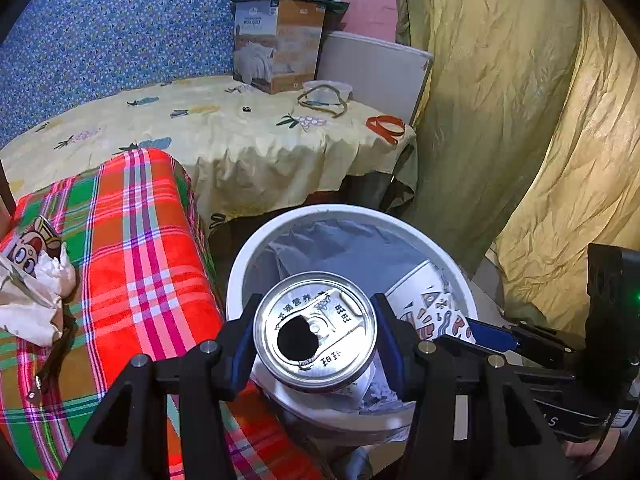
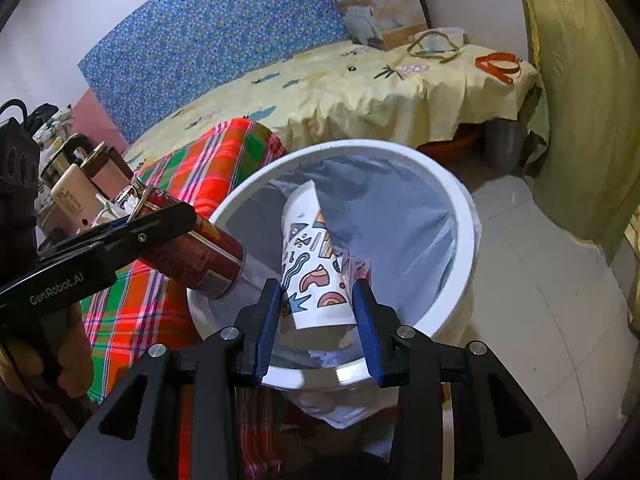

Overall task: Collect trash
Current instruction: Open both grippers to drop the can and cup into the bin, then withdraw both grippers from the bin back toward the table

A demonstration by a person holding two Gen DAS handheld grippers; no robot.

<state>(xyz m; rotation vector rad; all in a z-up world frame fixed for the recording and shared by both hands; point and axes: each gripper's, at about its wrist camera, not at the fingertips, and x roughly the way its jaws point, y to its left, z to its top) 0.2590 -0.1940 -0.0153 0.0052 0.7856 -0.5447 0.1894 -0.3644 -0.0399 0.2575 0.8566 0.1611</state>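
Over the white bin [image 2: 464, 208], lined with a grey bag, both grippers hang with a piece of trash each.

Left gripper [image 1: 316, 332]: jaws closed on a drink can [image 1: 316, 330], pads pressed to its two sides. The can's opened top faces the left wrist camera. In the right wrist view the same can [image 2: 196, 254] shows a red body, tilted, its base just over the bin's near-left rim.

Right gripper [image 2: 318, 312]: jaws closed on a patterned paper cup [image 2: 308, 264], white with coloured shapes, held by its lower part. The cup leans away into the bin's mouth, well inside the rim. Something small and boxy sits just behind the cup's right edge; too hidden to name.

Left of the bin, a surface under a red and green plaid cloth [image 1: 140, 248]. On its far-left edge lies crumpled paper [image 1: 36, 292] and a printed wrapper, not yet collected.

Step in hand, as I judge it: the drop. Both items are carried to the bin and neither is released. The cup looks clear to fall once the jaws part. The can sits close to the rim, so it likely wants a small shift toward the bin's middle before letting go, or it may clip the edge and roll onto the cloth.
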